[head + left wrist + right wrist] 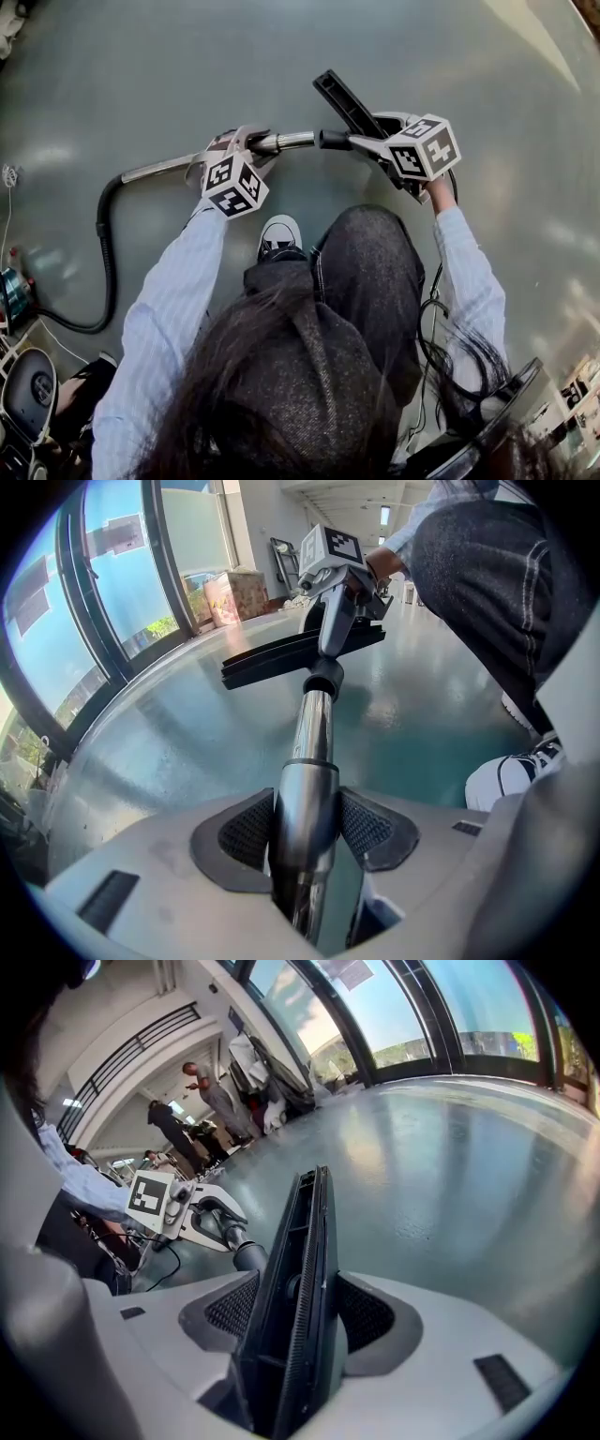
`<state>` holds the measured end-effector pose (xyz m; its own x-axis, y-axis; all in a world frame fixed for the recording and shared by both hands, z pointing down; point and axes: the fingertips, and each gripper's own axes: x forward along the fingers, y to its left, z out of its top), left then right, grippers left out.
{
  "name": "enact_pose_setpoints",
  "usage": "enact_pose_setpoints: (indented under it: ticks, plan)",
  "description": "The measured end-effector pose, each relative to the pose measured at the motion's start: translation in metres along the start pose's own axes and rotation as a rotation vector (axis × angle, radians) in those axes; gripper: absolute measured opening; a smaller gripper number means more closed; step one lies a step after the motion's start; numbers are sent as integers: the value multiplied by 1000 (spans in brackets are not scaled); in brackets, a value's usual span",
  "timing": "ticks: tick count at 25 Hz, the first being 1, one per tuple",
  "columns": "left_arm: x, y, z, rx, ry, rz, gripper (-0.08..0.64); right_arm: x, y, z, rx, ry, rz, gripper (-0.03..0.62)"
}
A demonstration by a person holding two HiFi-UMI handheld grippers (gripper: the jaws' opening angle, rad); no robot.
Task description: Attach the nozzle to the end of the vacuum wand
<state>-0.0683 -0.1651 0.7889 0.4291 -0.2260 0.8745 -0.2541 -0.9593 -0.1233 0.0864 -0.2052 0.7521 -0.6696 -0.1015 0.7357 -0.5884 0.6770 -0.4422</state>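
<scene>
My left gripper (251, 150) is shut on the chrome vacuum wand (169, 167), which lies roughly level and points right. In the left gripper view the wand (313, 733) runs up from between the pads (246, 832). My right gripper (373, 142) is shut on the flat black nozzle (339, 97); the nozzle (302, 1269) stands edge-on between its pads (232, 1309). The nozzle's black neck (333, 140) meets the wand's free end (305, 141). From the left gripper view the neck (323, 678) sits on the wand's tip; how deep it sits I cannot tell.
A black hose (105, 267) curves from the wand's rear down to the vacuum body (28, 394) at the lower left. A white shoe (279, 234) stands on the grey floor below the wand. Two people (211, 1101) stand far off. Boxes (234, 594) sit by the windows.
</scene>
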Motion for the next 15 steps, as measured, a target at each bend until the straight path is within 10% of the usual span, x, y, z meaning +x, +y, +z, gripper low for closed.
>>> enact_pose_setpoints:
  ticks: [15]
  plan:
    - [-2, 7, 5, 3, -23, -6, 204, 8, 6, 16, -173, 74, -56, 267]
